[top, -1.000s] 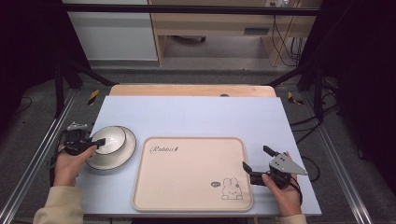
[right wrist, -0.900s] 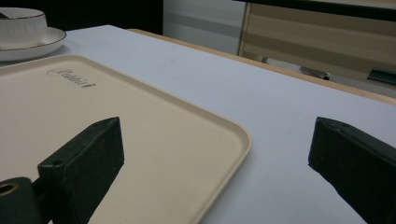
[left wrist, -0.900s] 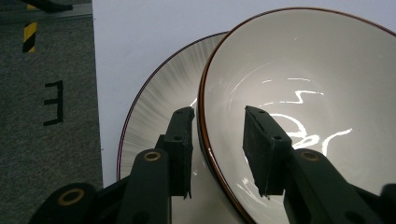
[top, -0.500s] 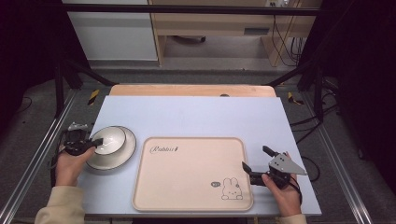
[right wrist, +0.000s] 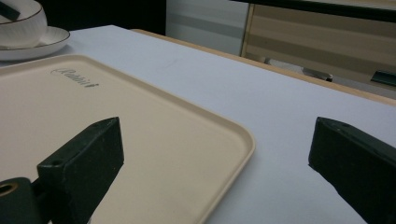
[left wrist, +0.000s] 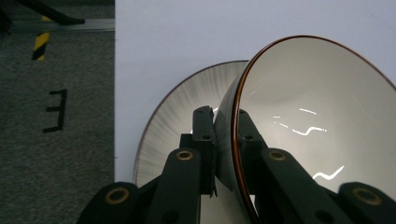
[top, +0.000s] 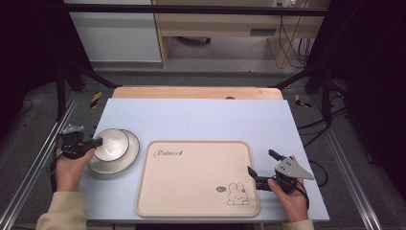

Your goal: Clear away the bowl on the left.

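A white bowl [top: 111,143] with a dark rim sits on a white plate [top: 117,160] at the table's left. My left gripper [top: 98,142] reaches it from the left. In the left gripper view its jaws have just closed on the bowl [left wrist: 317,102], one pad inside the rim and one outside, with the plate [left wrist: 187,107] beneath. My right gripper [top: 260,161] stands open at the right edge of the beige rabbit tray [top: 196,177], one jaw over the tray [right wrist: 140,130] and one over the table, nothing between them.
The tray lies at the front middle of the light blue tabletop [top: 201,120]. A wooden strip [top: 196,92] runs along the table's far edge. Metal frame rails [top: 33,163] flank both sides, with grey floor beyond.
The left gripper's jaws have narrowed onto the bowl's rim. The bowl, plate, tray and right hand have stayed where they were.
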